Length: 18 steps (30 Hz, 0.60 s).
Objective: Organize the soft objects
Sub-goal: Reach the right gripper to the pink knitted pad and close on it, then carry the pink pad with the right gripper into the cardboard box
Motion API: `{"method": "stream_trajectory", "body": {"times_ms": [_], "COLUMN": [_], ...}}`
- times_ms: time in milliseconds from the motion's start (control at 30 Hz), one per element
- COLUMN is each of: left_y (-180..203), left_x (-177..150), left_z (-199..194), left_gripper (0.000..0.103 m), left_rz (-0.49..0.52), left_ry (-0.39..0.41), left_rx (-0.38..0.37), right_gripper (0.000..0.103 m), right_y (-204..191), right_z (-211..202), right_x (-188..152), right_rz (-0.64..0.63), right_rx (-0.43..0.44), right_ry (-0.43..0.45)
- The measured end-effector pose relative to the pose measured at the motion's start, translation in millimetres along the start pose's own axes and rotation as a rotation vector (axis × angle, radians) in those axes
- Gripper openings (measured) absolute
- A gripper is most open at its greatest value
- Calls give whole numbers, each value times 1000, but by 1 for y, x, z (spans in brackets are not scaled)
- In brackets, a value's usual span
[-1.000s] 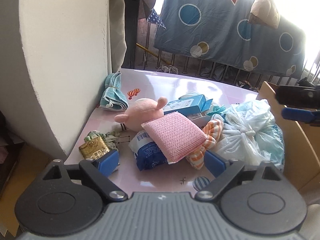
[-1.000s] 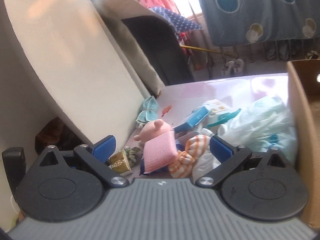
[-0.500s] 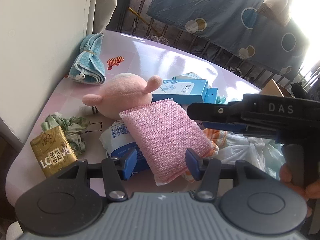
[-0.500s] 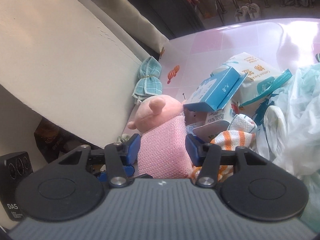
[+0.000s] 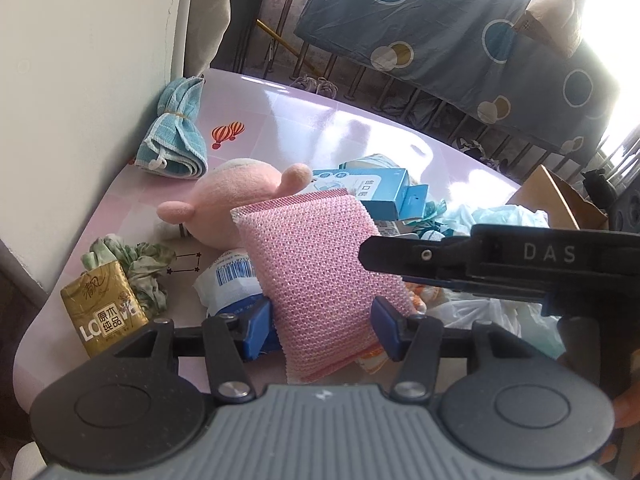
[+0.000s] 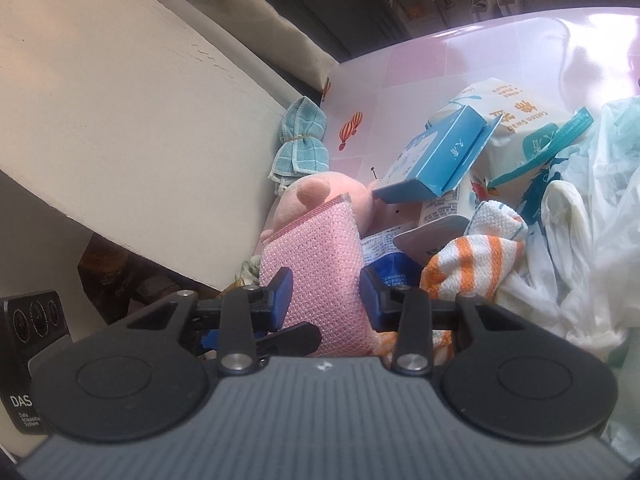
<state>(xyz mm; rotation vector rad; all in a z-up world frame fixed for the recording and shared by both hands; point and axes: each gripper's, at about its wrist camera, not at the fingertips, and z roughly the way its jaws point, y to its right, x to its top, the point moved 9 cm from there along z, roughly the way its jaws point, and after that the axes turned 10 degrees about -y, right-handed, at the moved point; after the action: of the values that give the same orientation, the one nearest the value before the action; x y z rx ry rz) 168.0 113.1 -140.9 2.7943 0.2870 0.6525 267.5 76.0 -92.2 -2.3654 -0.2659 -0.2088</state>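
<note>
Both the left gripper and the right gripper, jaws having just closed, clamp the pink mesh sponge atop the table clutter (light, compressible; grip opposite edges, not corners).

our left gripper points steeply down, its blue pads against both side edges of the pink mesh sponge. our right gripper comes in across it from the right, jaws just closing, blue pads pressing the sponge's far side. part of a hand shows behind the right gripper's handle.
</note>
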Motion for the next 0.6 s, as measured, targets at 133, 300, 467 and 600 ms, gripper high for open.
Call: {"method": "stream_trajectory", "body": {"times_ms": [133, 300, 467, 600], "left_y": [10, 29, 58, 92], "left_x": [-2, -5, -9, -10], "left_z": [-22, -54, -82, -99], "left_gripper": [55, 56, 58, 59], "left_rz": [19, 54, 102, 157], "left_ry": [41, 100, 150, 184], "left_rx": [-2, -9, -21, -39], "right_gripper": [36, 36, 36, 36], "right_y": [-13, -33, -46, -46], "right_z": [-20, -55, -98, -139], "right_x": [-4, -13, -24, -35], "right_rz": [-7, -27, -34, -31], "right_rx": [4, 18, 34, 33], "right_ry": [22, 70, 131, 191]}}
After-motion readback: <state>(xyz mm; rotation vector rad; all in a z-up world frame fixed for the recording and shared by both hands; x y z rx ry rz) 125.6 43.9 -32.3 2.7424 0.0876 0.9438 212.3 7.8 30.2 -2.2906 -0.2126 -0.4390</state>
